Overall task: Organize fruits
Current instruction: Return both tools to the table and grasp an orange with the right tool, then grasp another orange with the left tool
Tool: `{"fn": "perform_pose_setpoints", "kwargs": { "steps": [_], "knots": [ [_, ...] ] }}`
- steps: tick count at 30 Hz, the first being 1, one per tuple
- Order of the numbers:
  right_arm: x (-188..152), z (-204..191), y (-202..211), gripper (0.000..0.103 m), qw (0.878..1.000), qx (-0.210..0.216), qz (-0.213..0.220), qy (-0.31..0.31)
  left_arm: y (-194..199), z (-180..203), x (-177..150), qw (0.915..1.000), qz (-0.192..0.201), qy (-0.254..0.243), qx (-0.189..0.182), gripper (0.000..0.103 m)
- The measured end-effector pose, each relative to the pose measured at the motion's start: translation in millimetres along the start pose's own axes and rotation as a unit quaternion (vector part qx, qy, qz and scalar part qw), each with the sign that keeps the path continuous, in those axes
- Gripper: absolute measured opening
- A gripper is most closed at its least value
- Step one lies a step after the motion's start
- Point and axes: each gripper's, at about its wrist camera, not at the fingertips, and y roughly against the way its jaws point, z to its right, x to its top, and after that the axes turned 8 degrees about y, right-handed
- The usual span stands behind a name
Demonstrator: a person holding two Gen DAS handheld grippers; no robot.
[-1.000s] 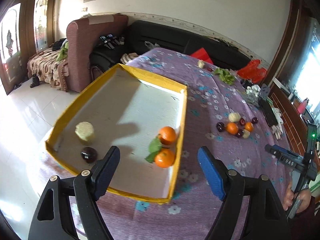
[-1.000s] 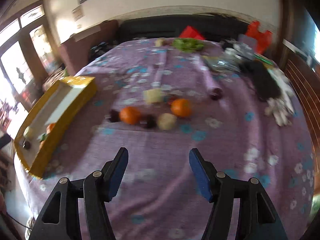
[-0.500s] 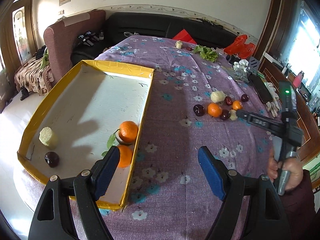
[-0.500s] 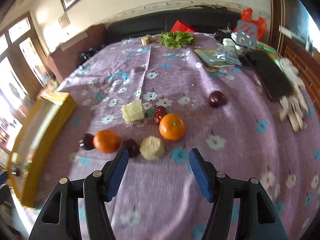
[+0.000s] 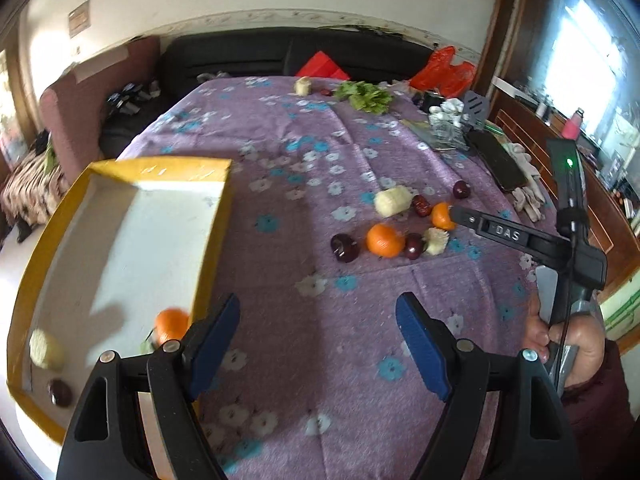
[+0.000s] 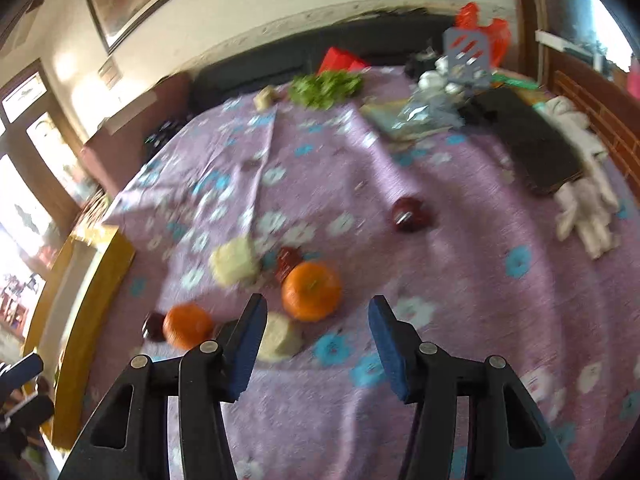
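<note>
Loose fruit clustered right of centre on the purple flowered table [image 5: 304,208]: a dark plum [image 5: 345,247], an orange [image 5: 385,240], a second dark plum [image 5: 414,246] and a pale cut chunk [image 5: 436,241] strung in a rough row running left to right. Just beyond that row, a larger pale chunk [image 5: 392,201], a red date [image 5: 421,205] and a second orange [image 5: 441,216]; farther right, apart from the rest, a lone dark fruit [image 5: 461,189]. Yellow-rimmed tray [image 5: 212,240] at the left, long axis running near to far, holding an orange [image 5: 171,325], a pale chunk [image 5: 45,349] and a dark fruit [image 5: 60,392] at its near end.

Left gripper [image 5: 318,350] low over the near table beside the tray's right wall, spread wide, holding nothing. Right gripper [image 6: 318,346] reaching in from the right, pointed at the cluster, fingers parted and empty, with the nearer orange [image 6: 311,290] just ahead between the tips and a pale chunk [image 6: 280,336] by its left finger.
</note>
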Motion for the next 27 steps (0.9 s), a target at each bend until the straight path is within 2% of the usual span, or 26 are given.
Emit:
{"fn": "perform_pose_setpoints", "kwargs": {
  "steps": [4, 8, 9, 10, 18, 19, 20, 21, 22, 24, 25, 26, 27],
  "knots": [
    [12.0, 3.3, -16.7, 0.059, 1.000, 0.009, -0.011, -0.009, -16.4, 18.5, 7.5, 0.9992, -0.007, -0.030, -0.027, 0.070],
    [12.3, 0.4, -31.9, 0.059, 1.000, 0.015, -0.020, -0.009, -37.6, 36.1, 13.2, 0.9978, -0.015, -0.059, -0.026, 0.070],
    [10.7, -0.7, -34.3, 0.054, 1.000, 0.015, -0.022, -0.005, -41.3, 38.8, 15.2, 0.9975, -0.015, -0.064, -0.026, 0.070],
    [9.5, -0.1, -36.2, 0.040, 1.000, 0.015, -0.024, -0.004, -45.0, 41.3, 17.0, 0.9970, -0.016, -0.071, -0.029, 0.070],
    [5.5, 11.1, -34.0, 0.038, 0.999, 0.032, -0.024, -0.021, -95.3, 61.7, 28.9, 0.9911, -0.053, -0.112, -0.050, 0.070],
    [5.6, 13.4, -33.0, 0.038, 0.999, 0.035, -0.023, -0.026, -101.8, 63.2, 30.2, 0.9905, -0.059, -0.114, -0.050, 0.066],
    [5.7, 15.1, -32.6, 0.038, 0.999, 0.037, -0.021, -0.029, -108.9, 64.6, 31.4, 0.9895, -0.068, -0.116, -0.053, 0.056],
    [6.0, 17.2, -31.7, 0.038, 0.999, 0.038, -0.020, -0.031, -116.1, 65.3, 32.2, 0.9883, -0.080, -0.116, -0.058, 0.050],
    [6.0, 19.1, -31.0, 0.038, 0.998, 0.039, -0.020, -0.034, -120.9, 66.1, 31.9, 0.9879, -0.086, -0.117, -0.054, 0.048],
    [5.9, 22.1, -30.9, 0.038, 0.998, 0.044, -0.020, -0.040, -121.8, 63.8, 33.9, 0.9878, -0.085, -0.110, -0.071, 0.047],
    [6.0, 22.8, -31.0, 0.038, 0.998, 0.046, -0.021, -0.043, -122.2, 62.5, 34.7, 0.9884, -0.084, -0.107, -0.067, 0.044],
    [5.8, 23.2, -30.7, 0.038, 0.998, 0.048, -0.021, -0.044, -121.5, 60.6, 35.6, 0.9894, -0.080, -0.102, -0.065, 0.035],
    [5.8, 23.4, -30.8, 0.038, 0.998, 0.049, -0.021, -0.045, -121.9, 59.1, 36.1, 0.9902, -0.079, -0.099, -0.058, 0.035]
  ]
}}
